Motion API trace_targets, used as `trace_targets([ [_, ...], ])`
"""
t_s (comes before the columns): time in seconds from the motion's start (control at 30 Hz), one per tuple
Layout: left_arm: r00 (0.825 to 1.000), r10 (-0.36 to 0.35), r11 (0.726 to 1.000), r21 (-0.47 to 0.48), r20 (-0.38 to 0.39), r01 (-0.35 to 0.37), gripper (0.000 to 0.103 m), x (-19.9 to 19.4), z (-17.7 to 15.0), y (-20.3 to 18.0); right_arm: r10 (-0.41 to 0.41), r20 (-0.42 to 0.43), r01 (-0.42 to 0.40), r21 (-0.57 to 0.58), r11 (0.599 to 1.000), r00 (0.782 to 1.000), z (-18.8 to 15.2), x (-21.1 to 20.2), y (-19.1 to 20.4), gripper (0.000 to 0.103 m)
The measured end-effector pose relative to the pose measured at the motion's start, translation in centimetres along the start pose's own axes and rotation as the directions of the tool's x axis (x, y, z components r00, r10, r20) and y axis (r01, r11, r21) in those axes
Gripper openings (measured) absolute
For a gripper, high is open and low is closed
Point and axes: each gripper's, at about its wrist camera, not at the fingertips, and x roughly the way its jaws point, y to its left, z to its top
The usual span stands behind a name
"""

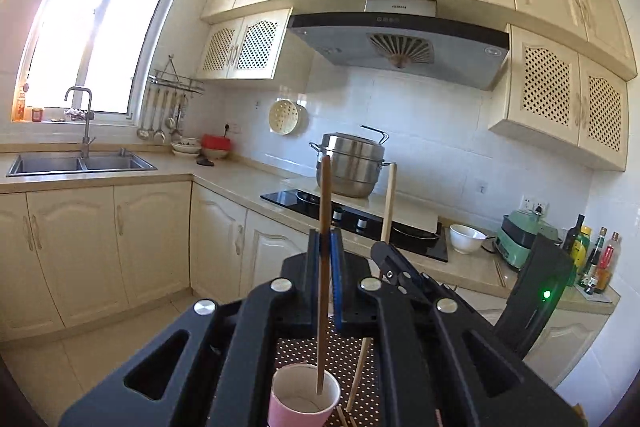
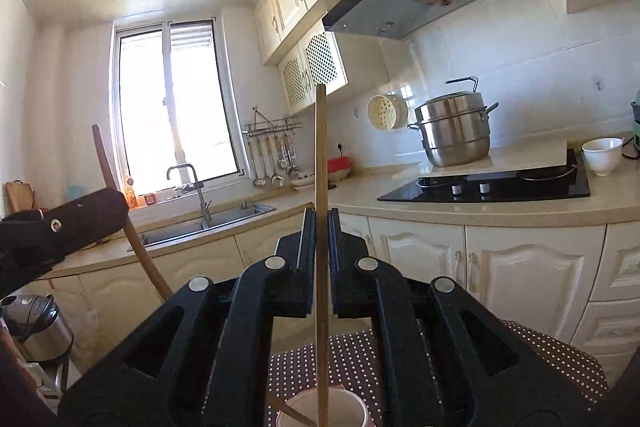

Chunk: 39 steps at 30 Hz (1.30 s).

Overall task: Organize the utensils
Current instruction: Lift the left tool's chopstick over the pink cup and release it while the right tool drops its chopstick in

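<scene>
My left gripper (image 1: 326,241) is shut on a brown wooden chopstick (image 1: 325,195) that stands nearly upright. Its lower end hangs in the mouth of a pink paper cup (image 1: 282,409) on the dotted tablecloth (image 1: 348,359). My right gripper (image 2: 320,221) is shut on a paler chopstick (image 2: 320,147), also upright, whose lower part crosses the same cup (image 2: 348,407). Each gripper shows in the other view: the right gripper (image 1: 380,251) with its chopstick (image 1: 389,203) just right of the left one, and the left gripper (image 2: 114,205) with its chopstick (image 2: 105,163). Both point about level, high over the table.
Loose chopsticks (image 1: 343,417) lie on the cloth beside the cup, and one (image 2: 292,414) leans by its rim. Beyond are the counter with a black hob (image 1: 356,219), steel pot (image 1: 352,167), white bowl (image 1: 466,238), bottles (image 1: 596,259) and sink (image 1: 80,163). A bin (image 2: 36,327) stands low at left.
</scene>
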Motion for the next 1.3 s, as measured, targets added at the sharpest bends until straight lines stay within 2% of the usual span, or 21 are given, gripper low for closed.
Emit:
trace_targets([
  [0.07,1.0,0.004,1.0,-0.008,-0.012,-0.004,0.005,0.6,-0.2,0.4,-0.006,0.016,0.006,0.0,1.0,1.0,-0.6,0.3,0.1,0.007],
  [0.23,0.995,0.012,1.0,-0.014,-0.103,-0.014,0.005,3.7,-3.0,1.6,-0.018,0.008,0.018,0.016,1.0,1.0,-2.4,1.5,-0.4,0.007],
  [0.4,0.982,0.002,1.0,-0.022,-0.187,-0.006,0.005,6.0,-5.9,2.5,-0.031,-0.007,0.031,-0.02,0.999,0.999,-4.0,1.9,-0.3,0.007],
  [0.6,0.969,-0.011,0.999,-0.037,-0.247,0.002,0.007,7.3,-7.9,3.5,-0.017,-0.042,0.016,-0.023,1.0,0.999,-4.9,1.5,-0.9,0.007],
  [0.63,0.967,-0.009,0.999,-0.033,-0.255,0.001,0.014,7.4,-8.1,3.6,-0.011,-0.05,0.01,-0.03,1.0,0.999,-5.2,1.2,-0.9,0.007],
  [0.67,0.966,-0.003,1.0,-0.029,-0.26,-0.005,0.027,7.4,-8.3,3.8,-0.011,-0.055,0.009,-0.035,0.999,0.998,-5.3,0.9,-1.0,0.007],
  [0.7,0.966,0.014,0.999,-0.026,-0.259,-0.021,0.032,7.3,-8.5,4.0,-0.005,-0.067,0.002,-0.04,0.999,0.998,-5.4,0.6,-1.1,0.007],
  [0.8,0.962,0.017,1.0,-0.015,-0.273,-0.021,0.036,7.1,-9.0,4.3,0.011,-0.099,-0.016,-0.054,0.998,0.995,-5.8,-0.2,-1.2,0.007],
  [0.97,0.954,0.038,0.999,-0.002,-0.296,-0.04,0.05,6.7,-10.1,4.3,0.019,-0.151,-0.032,-0.08,0.996,0.988,-6.7,-1.3,-1.4,0.007],
  [1.3,0.939,0.086,0.996,0.053,-0.334,-0.072,0.064,5.1,-12.1,3.8,-0.015,-0.223,-0.012,-0.12,0.993,0.975,-7.5,-3.1,-0.8,0.009],
])
